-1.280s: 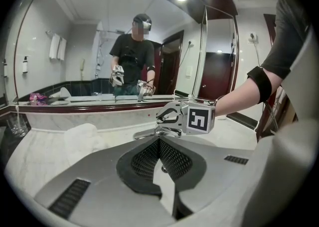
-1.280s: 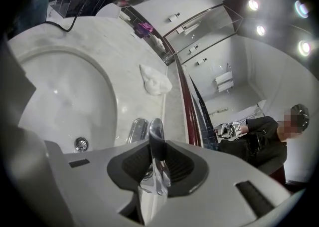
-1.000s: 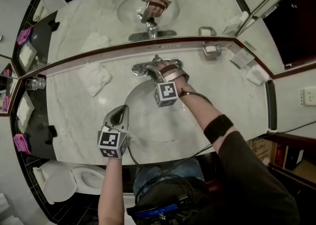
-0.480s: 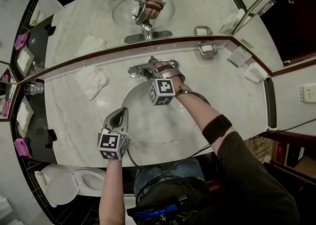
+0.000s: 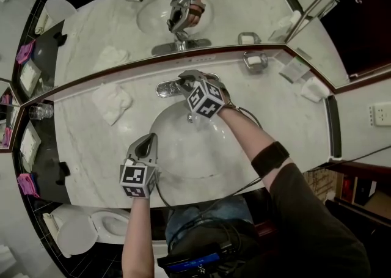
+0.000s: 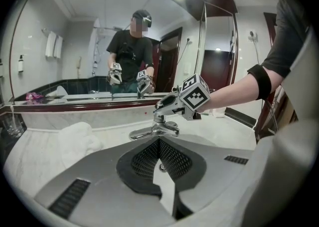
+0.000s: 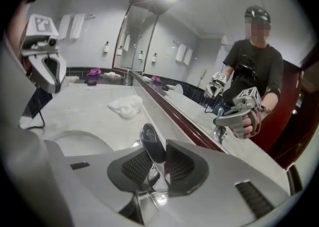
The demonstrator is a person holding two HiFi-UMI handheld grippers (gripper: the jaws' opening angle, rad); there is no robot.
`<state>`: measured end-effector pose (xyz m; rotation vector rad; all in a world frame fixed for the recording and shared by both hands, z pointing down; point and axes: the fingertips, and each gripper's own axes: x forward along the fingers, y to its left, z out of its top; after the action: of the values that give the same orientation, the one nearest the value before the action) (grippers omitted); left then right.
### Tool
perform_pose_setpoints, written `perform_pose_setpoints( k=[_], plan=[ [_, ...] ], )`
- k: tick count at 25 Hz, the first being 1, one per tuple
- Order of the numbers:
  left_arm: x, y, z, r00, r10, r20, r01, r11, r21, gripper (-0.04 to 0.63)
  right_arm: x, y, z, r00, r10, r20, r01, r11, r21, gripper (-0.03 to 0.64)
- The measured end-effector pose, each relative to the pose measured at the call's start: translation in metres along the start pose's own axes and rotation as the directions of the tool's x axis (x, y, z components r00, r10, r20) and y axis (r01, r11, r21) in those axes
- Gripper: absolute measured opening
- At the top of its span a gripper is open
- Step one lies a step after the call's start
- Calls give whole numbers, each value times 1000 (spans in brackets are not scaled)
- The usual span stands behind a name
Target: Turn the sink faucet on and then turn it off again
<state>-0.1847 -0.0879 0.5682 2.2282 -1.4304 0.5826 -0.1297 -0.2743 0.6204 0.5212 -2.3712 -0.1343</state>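
Note:
The chrome faucet (image 5: 166,88) stands at the back of the oval sink (image 5: 177,160), below the mirror. My right gripper (image 5: 185,79) sits on top of it, shut on the faucet handle (image 7: 151,145), which stands tilted up between the two pads. The left gripper view shows the faucet (image 6: 155,130) with my right gripper (image 6: 167,104) over it. My left gripper (image 5: 147,143) hovers at the sink's front left rim, shut and empty, and appears at upper left of the right gripper view (image 7: 46,71). I cannot tell whether water runs.
A crumpled white towel (image 5: 116,99) lies on the marble counter left of the faucet. A glass (image 5: 40,110) stands at the far left, a soap dish (image 5: 255,61) at the back right, and a folded cloth (image 5: 314,90) further right. The toilet (image 5: 79,228) is below left.
My right gripper has rolled on the faucet so its marker cube now faces up, and it rose slightly toward the mirror. The left gripper stayed put.

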Motion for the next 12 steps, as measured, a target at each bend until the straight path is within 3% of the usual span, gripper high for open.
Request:
perform_pose_setpoints(
  k=[3, 12],
  plan=[
    [1, -3, 3, 1000, -2, 6, 2, 1000, 2, 2, 0, -2, -4, 1000, 16, 9, -16, 998, 53, 97],
    [-5, -2, 2, 1000, 11, 10, -11, 1000, -2, 2, 1, -3, -6, 1000, -7, -15, 7, 1000, 4, 95]
  ],
)
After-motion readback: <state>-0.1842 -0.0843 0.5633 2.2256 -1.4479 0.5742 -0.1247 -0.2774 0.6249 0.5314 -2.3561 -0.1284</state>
